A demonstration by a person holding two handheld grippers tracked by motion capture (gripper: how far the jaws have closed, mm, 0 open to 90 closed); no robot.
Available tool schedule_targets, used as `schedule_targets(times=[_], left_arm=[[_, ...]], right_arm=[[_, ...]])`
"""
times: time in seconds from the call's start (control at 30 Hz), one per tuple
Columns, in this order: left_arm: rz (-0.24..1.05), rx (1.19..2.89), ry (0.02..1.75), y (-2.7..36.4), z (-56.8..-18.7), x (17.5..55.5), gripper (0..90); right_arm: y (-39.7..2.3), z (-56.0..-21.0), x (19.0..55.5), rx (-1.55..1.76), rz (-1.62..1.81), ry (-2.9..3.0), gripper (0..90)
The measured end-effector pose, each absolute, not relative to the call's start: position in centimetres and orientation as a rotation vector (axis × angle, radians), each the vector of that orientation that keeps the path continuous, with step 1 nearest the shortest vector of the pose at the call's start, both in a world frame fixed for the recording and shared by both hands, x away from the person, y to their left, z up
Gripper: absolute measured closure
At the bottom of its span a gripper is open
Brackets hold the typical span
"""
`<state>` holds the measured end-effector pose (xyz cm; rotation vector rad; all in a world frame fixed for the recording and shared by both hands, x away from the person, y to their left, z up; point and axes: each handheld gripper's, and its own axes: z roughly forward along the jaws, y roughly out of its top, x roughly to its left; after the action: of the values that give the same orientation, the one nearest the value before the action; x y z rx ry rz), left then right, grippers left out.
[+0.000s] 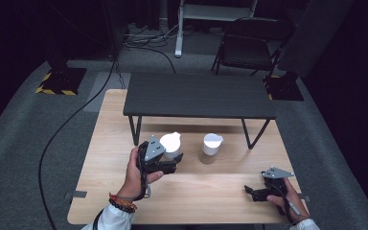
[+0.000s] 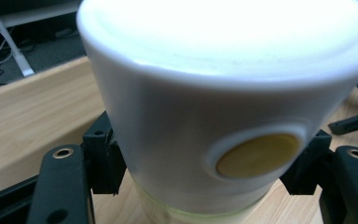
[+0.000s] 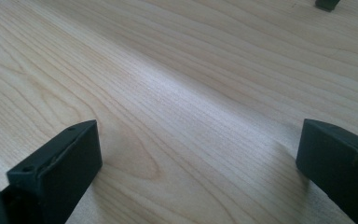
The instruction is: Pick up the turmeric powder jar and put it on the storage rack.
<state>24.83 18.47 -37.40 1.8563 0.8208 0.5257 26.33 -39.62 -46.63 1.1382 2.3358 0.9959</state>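
- Two white-lidded jars stand on the wooden table (image 1: 100,191); the left gripper (image 1: 170,160) is clamped on the near jar (image 2: 223,107), lid-high.
- Smooth plastic looks slippery and light; gripping lower, around the body, seems safer.
- Right gripper (image 1: 254,191) rests with jaws apart, holding nothing.

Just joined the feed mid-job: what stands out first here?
The left claw is shut on a white-lidded round container with a yellow spot on its side, mid-table. A second white-lidded cylindrical container stands to its right, before a low dark grey shelf. The right claw rests open on the light wooden table.
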Motion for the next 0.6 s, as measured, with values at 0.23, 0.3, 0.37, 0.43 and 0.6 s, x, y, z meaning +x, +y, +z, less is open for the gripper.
schedule_targets(times=[0.23, 0.3, 0.37, 0.43, 0.6], left_arm=[[0.553, 1.838, 0.799, 17.6, -34.5, 24.8, 29.9], [0.557, 1.832, 0.791, 17.5, -33.7, 25.0, 29.9], [0.556, 1.829, 0.788, 17.3, -32.8, 25.2, 29.9], [0.553, 1.823, 0.782, 17.1, -32.0, 25.4, 29.9], [0.576, 1.812, 0.75, 16.6, -29.9, 25.5, 29.9]], right_arm=[[-39.6, -46.6, 26.3, 1.139, 0.996, 2.336, 0.0], [-39.6, -46.6, 26.3, 1.138, 0.996, 2.336, 0.0], [-39.6, -46.6, 26.3, 1.138, 0.996, 2.336, 0.0], [-39.6, -46.6, 26.3, 1.138, 0.996, 2.336, 0.0], [-39.6, -46.6, 26.3, 1.138, 0.996, 2.336, 0.0]])
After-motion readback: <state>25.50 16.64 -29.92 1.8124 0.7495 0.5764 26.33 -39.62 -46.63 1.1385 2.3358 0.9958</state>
